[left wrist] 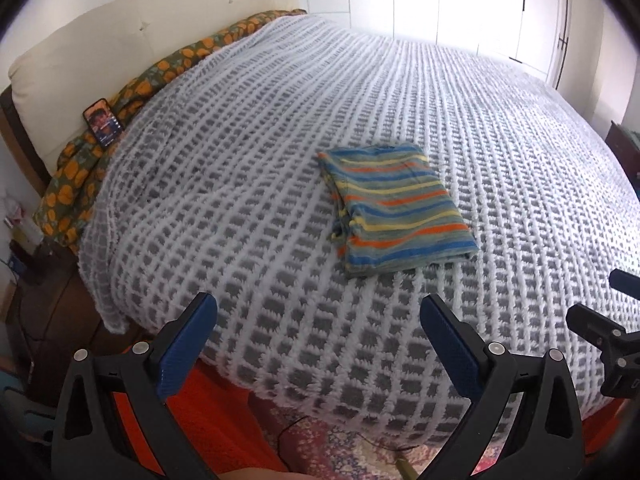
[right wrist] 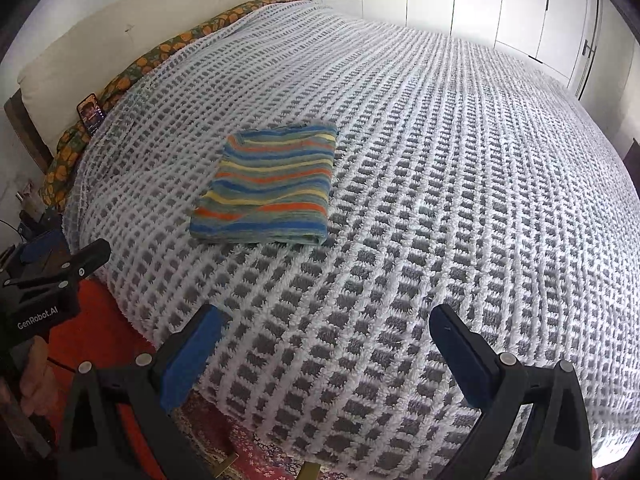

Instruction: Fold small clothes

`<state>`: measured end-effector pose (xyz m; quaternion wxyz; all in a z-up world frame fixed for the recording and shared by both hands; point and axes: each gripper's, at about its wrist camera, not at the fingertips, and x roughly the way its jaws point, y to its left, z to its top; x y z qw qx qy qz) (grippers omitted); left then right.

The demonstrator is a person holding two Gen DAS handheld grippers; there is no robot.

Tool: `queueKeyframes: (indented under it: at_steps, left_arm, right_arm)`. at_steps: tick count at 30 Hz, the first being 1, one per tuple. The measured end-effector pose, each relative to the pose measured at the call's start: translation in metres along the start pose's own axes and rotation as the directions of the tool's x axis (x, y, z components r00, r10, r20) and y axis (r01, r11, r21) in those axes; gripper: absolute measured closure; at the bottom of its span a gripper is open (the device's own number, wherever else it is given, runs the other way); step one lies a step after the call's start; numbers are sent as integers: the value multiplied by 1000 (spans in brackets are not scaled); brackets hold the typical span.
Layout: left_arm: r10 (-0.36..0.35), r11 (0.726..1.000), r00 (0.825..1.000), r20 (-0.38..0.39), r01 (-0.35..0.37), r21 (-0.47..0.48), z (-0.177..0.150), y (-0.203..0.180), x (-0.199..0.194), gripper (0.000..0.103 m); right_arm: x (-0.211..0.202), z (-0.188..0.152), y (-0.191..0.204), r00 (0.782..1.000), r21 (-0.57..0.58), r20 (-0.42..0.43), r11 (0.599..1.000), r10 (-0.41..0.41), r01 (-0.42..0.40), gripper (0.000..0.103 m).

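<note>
A small striped garment [left wrist: 396, 206] in blue, orange, yellow and green lies folded into a flat rectangle on the bed's grey-and-white knitted blanket [left wrist: 280, 312]. The right wrist view shows the same garment [right wrist: 268, 190] left of centre. My left gripper [left wrist: 316, 308] hovers over the near edge of the bed, well short of the garment, jaws wide open and empty. My right gripper [right wrist: 326, 320] is likewise wide open with nothing between its fingers, apart from the garment. The right gripper's body shows at the left view's right edge [left wrist: 600, 340], and the left gripper's body [right wrist: 44, 280] at the right view's left edge.
A phone [left wrist: 103, 122] leans against the cream headboard [left wrist: 120, 48] on an orange-patterned cloth [left wrist: 76, 184] at the far left. White wardrobe doors [left wrist: 460, 0] stand beyond the bed. A red and patterned rug [left wrist: 312, 440] lies below the bed's near edge.
</note>
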<state>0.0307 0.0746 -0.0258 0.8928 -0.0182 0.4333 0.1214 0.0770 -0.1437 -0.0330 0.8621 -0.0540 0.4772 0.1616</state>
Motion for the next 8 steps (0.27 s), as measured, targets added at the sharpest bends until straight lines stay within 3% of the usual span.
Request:
queueKeyframes:
  at_steps: [6, 8]
  left_arm:
    - [-35, 999, 999, -14, 34, -39, -3, 2, -1, 1]
    - [-16, 1000, 1000, -4, 16, -27, -4, 0, -2, 1]
  right_arm:
    - [-1, 1, 9, 1000, -10, 10, 1000, 3, -3, 0]
    - [-2, 1, 10, 1000, -10, 15, 1000, 8, -8, 0]
